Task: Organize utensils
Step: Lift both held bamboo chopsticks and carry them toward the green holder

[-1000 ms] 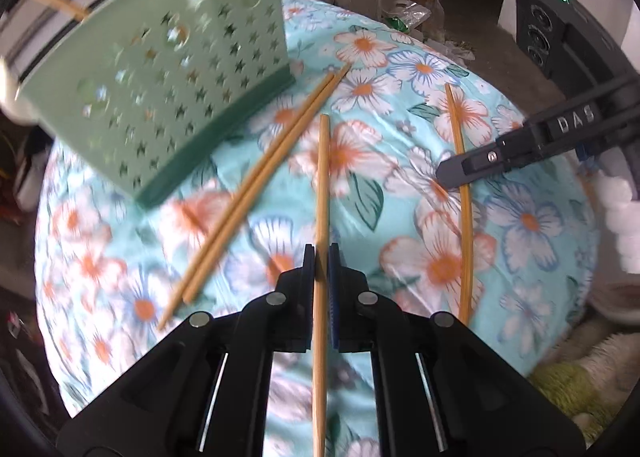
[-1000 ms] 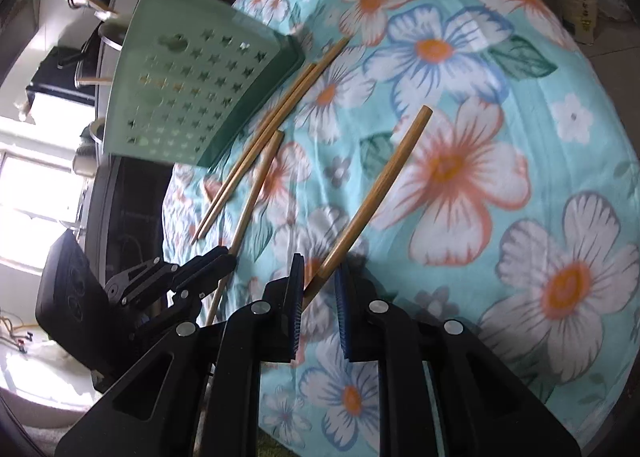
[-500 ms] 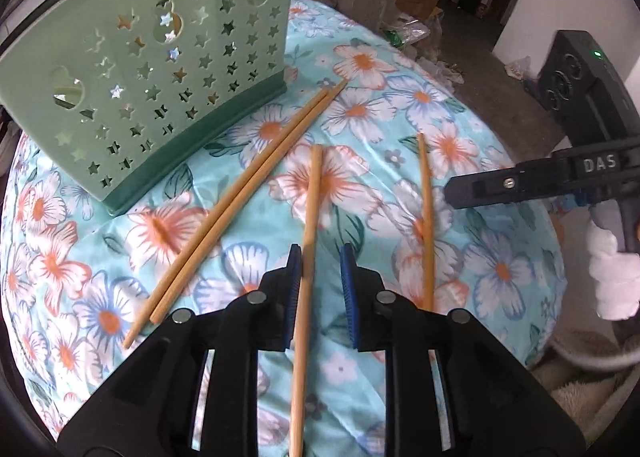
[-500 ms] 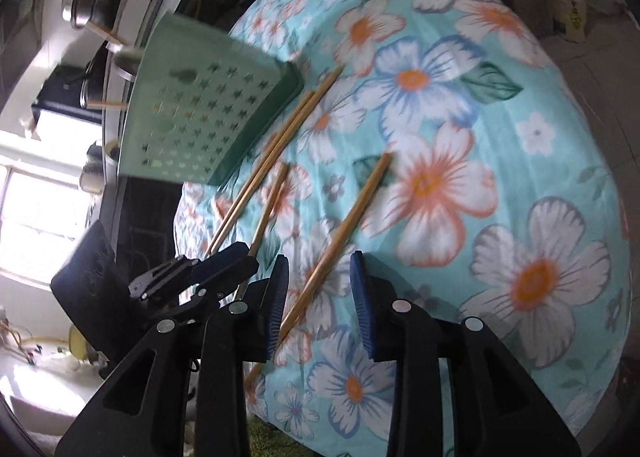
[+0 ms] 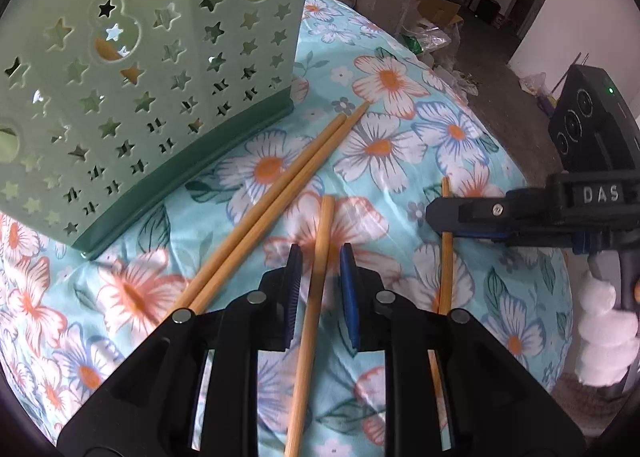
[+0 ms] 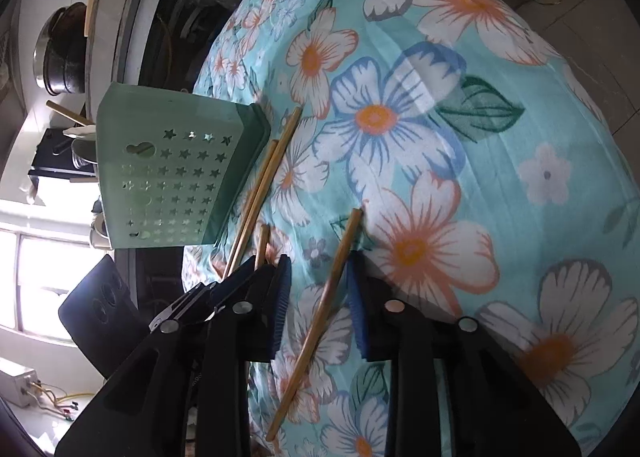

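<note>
Several bamboo chopsticks lie on a floral cloth. My left gripper is open, its jaws on either side of one chopstick that rests on the cloth. A pair of chopsticks lies to its left, next to the green star-holed utensil holder. My right gripper is open around another chopstick lying on the cloth. The right gripper also shows in the left wrist view, over that chopstick. The holder and the pair show in the right wrist view.
The floral cloth covers a rounded table whose edge drops off at the right. Boxes and clutter stand on the floor behind. A dark pot sits on a counter beyond the holder.
Both grippers were shut on their chopsticks a second ago and have since opened. Both chopsticks now lie loose on the cloth. The left gripper has moved closer to the holder.
</note>
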Demonstrator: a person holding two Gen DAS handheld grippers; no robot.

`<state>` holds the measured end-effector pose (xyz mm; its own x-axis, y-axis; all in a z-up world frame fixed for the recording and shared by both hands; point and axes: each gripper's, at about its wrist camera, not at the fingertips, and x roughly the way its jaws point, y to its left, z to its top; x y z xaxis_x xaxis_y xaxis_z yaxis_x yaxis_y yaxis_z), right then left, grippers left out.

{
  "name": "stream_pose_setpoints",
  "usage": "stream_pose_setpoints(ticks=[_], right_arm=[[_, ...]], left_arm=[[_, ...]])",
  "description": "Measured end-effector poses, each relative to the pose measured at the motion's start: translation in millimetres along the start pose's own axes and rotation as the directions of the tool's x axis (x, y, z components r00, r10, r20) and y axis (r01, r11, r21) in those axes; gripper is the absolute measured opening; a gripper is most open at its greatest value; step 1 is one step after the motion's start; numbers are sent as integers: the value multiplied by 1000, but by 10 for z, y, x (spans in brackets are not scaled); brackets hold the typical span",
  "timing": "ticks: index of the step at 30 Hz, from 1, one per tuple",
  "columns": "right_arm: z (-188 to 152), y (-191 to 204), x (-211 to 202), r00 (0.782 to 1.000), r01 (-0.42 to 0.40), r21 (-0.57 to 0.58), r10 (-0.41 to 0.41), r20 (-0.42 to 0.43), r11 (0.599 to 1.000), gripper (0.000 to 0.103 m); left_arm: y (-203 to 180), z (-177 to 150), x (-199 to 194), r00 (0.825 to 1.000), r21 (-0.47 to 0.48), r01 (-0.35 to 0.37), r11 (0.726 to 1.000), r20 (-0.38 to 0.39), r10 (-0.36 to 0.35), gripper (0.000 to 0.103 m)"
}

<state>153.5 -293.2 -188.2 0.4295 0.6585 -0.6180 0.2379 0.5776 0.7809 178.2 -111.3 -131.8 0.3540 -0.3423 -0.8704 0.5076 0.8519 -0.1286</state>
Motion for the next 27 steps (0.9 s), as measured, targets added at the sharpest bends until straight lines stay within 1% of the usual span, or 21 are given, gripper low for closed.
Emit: stream_pose_setpoints(ticks=[1,2,3,5,7,10,12,16,18,27], right_arm=[[4,-10,19,1000,5,4,-5,5,1000,16],[0,-26,33,1000,5,7,-5,7,1000,10],[3,-61,42,1000,-4,20,4,11,1000,9],[8,-137,9,1000,-26,35,26,12,999,9],[14,-122,17,1000,-22,30,21,14,999,9],[12,-122,-17,999,-34,33,34,17,999,10],[7,-118,-41,999,-48,40,47,19,998,9],[-14,-54,-139,998,-49,13,48,38,999,9],[-20,19,-216,997,-43,-16,44,58,999,9],[-49,295,-524,989,-7,-123,25,145,992,8]], left_arm=[[-7,21,20,1000,-3,-2,1000,1,2,18],[-17,36,38,1000,-5,-4,1000,1,4,18],[-25,57,56,1000,-9,-5,1000,2,5,18],[-12,62,59,1000,-14,-7,1000,5,8,18],[-28,85,87,1000,-21,-12,1000,9,13,18],[-49,95,107,999,-19,-43,999,17,44,8],[-65,123,129,999,-25,-45,999,20,46,6],[-9,81,57,999,-37,-45,998,28,46,6],[49,-5,-58,998,-44,-45,998,34,47,6],[49,-51,-342,992,-52,-82,995,93,87,6]])
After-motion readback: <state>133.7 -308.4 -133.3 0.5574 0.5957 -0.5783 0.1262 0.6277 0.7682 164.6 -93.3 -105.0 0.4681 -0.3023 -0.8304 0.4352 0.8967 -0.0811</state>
